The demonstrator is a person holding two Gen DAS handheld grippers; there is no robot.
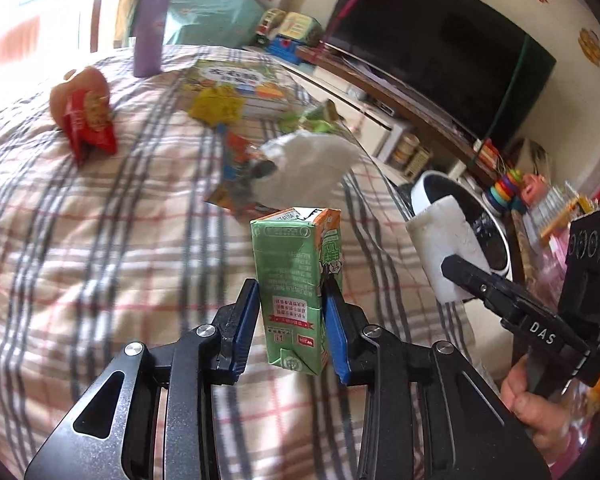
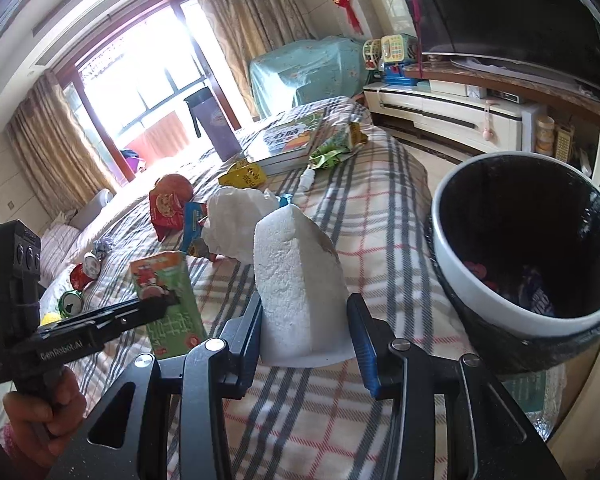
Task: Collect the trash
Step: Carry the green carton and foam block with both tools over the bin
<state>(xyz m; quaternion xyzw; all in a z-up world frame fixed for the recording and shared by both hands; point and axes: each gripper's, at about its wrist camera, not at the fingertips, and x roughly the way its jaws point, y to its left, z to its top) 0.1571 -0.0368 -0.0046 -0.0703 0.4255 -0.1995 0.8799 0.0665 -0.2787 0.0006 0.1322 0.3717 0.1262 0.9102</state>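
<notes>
Green drink carton [image 1: 296,292] and white foam block [image 2: 300,284], each clamped in a hand-held gripper, carried toward bin [image 2: 452,248]; next, release over it.

- White letters "DAS" stand on the black body of the right hand-held gripper [image 1: 460,276], seen from the left wrist.
- "GenRobot.AI" runs along the black body of the left hand-held gripper [image 2: 162,306], seen from the right wrist.
- Print on the green drink carton [image 1: 296,280] is too small to read.
</notes>
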